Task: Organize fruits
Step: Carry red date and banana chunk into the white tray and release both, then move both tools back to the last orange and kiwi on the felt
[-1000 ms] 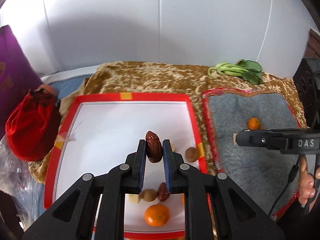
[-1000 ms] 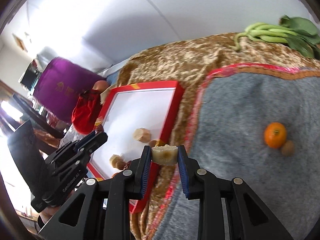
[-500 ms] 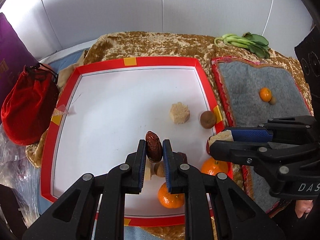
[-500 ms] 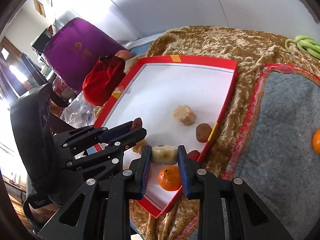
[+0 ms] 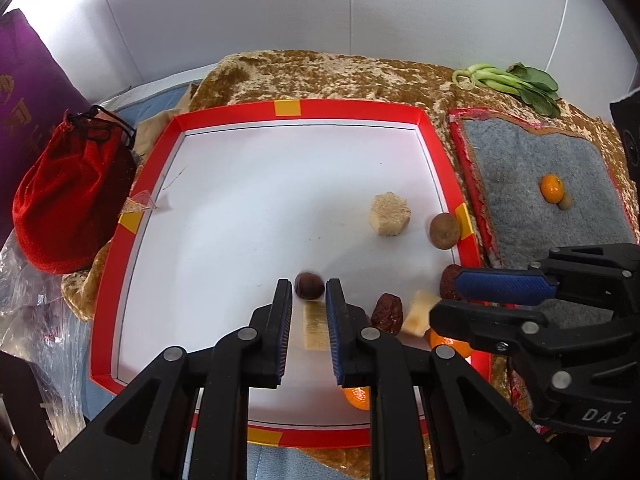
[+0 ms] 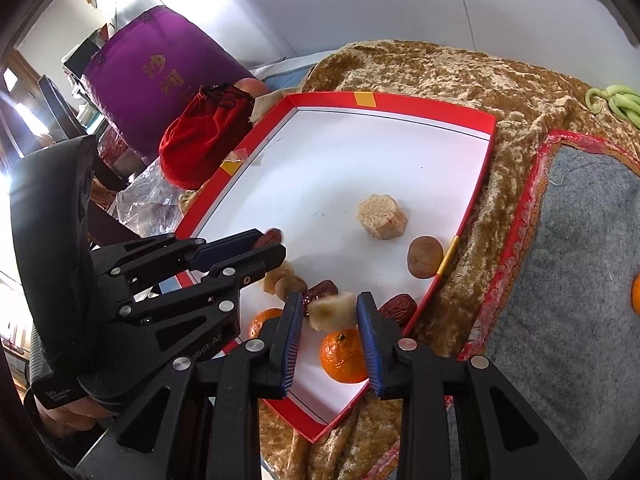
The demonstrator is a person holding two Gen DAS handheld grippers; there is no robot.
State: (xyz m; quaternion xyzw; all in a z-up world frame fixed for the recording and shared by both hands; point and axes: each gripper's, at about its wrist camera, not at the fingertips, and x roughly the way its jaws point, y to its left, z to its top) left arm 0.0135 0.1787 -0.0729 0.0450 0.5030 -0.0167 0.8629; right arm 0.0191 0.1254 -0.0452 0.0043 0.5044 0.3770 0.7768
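White wall panels back a table draped in a crumpled gold-brown velvet cloth (image 5: pixel 320 74); on it sit a shallow red-rimmed white tray (image 5: pixel 352 109) and, beside it, a grey felt mat with red edging (image 5: pixel 532 208).

Left gripper (image 5: pixel 309 300): half a second ago its blue-padded jaws clamped a dark red wrinkled jujube upright. Now the jaws are opening and that dark red wrinkled jujube (image 5: pixel 309 286) lies blurred on the tray floor just ahead of the fingertips, clear of both pads. Release appears complete.

Right gripper (image 6: pixel 330 312): its jaws are also opening. The pale peeled banana chunk (image 6: pixel 333 312) sits between them, tilted and blurred, with a gap visible at the left pad; it looks to be dropping out rather than held. Directly below the jaws lies a small orange mandarin (image 6: pixel 343 356); a second red jujube (image 6: pixel 398 305) lies just right of the right pad.

Ahead of both grippers, a beige hexagonal crumbly block (image 5: pixel 390 215) and a brown round longan-like fruit (image 5: pixel 444 231) rest near the tray's right rim. Another mandarin (image 5: pixel 552 188) remains on the mat, well apart from either gripper.

Meaning for the task: two more pieces are judged delivered to the tray. The mat items likely remain to be collected.
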